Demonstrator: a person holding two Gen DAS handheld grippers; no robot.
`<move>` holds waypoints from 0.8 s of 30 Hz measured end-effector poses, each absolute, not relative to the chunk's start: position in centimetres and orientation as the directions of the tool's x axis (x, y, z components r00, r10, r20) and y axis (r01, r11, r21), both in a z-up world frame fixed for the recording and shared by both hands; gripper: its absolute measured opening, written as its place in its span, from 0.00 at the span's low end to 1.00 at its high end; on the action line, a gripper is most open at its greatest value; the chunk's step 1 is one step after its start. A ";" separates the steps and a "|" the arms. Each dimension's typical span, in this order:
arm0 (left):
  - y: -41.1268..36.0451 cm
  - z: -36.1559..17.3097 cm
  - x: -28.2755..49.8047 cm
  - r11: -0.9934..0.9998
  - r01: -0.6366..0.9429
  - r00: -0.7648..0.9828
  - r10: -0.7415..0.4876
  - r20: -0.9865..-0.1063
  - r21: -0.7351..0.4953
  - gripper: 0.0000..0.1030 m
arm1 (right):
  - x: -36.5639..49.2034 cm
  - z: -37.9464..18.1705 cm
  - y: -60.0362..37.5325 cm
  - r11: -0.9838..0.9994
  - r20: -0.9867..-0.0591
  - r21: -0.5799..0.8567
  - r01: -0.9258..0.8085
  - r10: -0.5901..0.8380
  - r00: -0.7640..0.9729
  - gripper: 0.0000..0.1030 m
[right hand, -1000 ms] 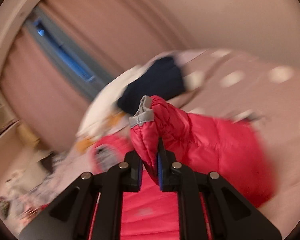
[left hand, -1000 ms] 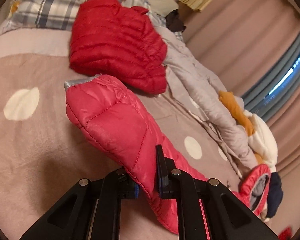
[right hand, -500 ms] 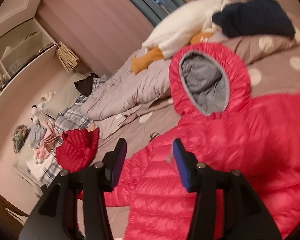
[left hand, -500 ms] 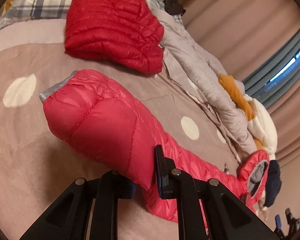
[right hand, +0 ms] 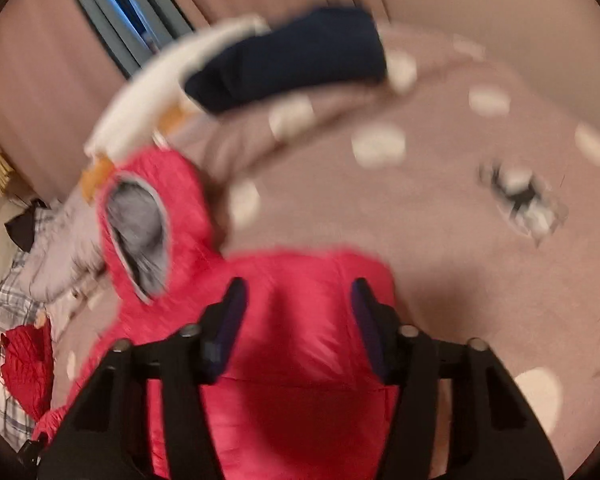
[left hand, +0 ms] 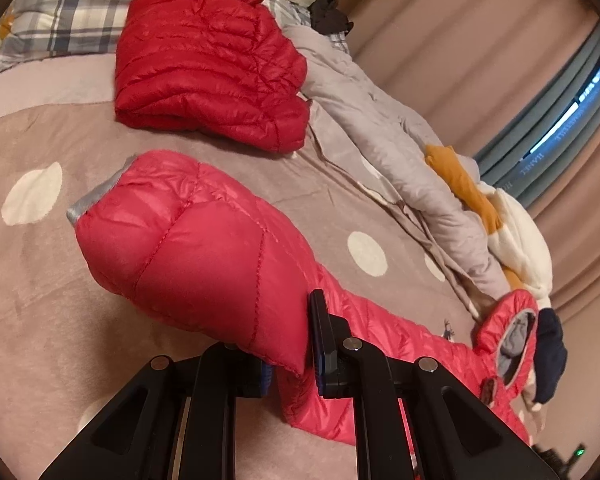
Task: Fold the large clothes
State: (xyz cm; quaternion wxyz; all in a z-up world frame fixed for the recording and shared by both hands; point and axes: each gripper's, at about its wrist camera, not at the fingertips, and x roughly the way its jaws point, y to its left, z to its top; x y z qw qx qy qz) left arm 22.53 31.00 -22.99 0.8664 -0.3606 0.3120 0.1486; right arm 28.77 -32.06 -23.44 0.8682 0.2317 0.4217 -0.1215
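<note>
A pink hooded down jacket lies across the dotted bedspread (left hand: 40,300). My left gripper (left hand: 290,344) is shut on its sleeve (left hand: 188,248), which stands lifted with the grey cuff pointing away. The jacket's hood (left hand: 512,328) lies at the far right. In the blurred right wrist view my right gripper (right hand: 298,292) hovers over the jacket's shoulder (right hand: 300,400), just right of the hood (right hand: 140,232). Its jaws are closing with pink fabric showing between them, and the pads are not pressing on it.
A folded red down jacket (left hand: 208,68) rests near the plaid pillow (left hand: 60,12). A grey duvet (left hand: 380,120) and a white and orange soft toy (left hand: 516,232) run along the curtain side. A navy garment (right hand: 292,60) lies beyond the hood.
My right gripper let go of the other sleeve, opened, and swung down over the jacket's shoulder. The left gripper kept its hold, and the sleeve cuff shifted slightly.
</note>
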 end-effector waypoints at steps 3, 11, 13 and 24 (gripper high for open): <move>30.5 -22.5 22.6 0.713 -0.491 0.763 0.075 -0.642 -0.501 0.11 | 29.0 -26.0 -27.4 0.956 -0.781 0.062 0.286 -0.131 0.610 0.49; 28.3 -20.2 23.4 0.751 -0.450 0.793 0.088 -0.603 -0.483 0.11 | 27.9 -24.9 -28.3 0.921 -0.765 0.163 0.354 -0.109 0.635 0.45; 26.9 -18.7 23.9 0.775 -0.429 0.805 0.094 -0.586 -0.464 0.11 | 26.1 -23.3 -29.1 0.889 -0.737 0.218 0.402 -0.120 0.665 0.45; 10.9 -11.5 25.8 0.888 -0.085 0.868 -0.156 -0.471 -0.451 0.11 | 17.3 -16.0 -33.5 0.830 -0.632 0.249 0.500 -0.252 0.733 0.48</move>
